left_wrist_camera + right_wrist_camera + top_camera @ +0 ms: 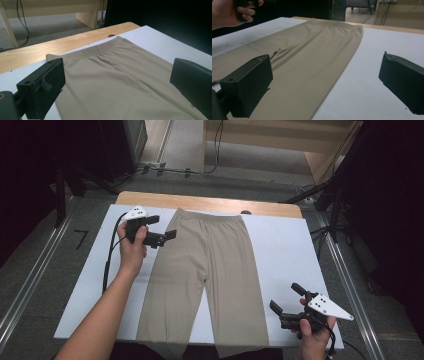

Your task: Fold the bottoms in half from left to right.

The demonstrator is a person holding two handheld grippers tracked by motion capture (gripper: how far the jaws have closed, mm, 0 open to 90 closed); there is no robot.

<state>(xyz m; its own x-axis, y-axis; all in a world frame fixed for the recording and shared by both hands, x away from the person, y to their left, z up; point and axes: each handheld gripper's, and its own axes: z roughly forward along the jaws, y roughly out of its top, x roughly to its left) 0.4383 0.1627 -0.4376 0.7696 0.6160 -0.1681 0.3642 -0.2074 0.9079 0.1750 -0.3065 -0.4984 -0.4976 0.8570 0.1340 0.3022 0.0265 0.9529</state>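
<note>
Trousers (pixel 200 270) of smooth beige knit are spread flat at the centre of the high view, the gathered elastic waistband (pixel 210 214) toward the upper edge and the 2 legs running down past the lower edge of a matte white sheet (pixel 280 245). Under the sheet a pale wooden table (pixel 200 201) is seen as a rounded strip at the top. The left gripper (pixel 162 234) is held at the upper left of the frame, just beside the waist's left edge, its 2 blocky black jaws spread wide with nothing between them; in the left gripper view the ribbed waistband (pixel 97 50) is seen between them, farther off. The right gripper (pixel 285 297) is held at the lower right over bare sheet, near the right leg's hem, its jaws likewise wide and empty. A grey 3-cornered plate (pixel 330 306) is carried on top of it.
</note>
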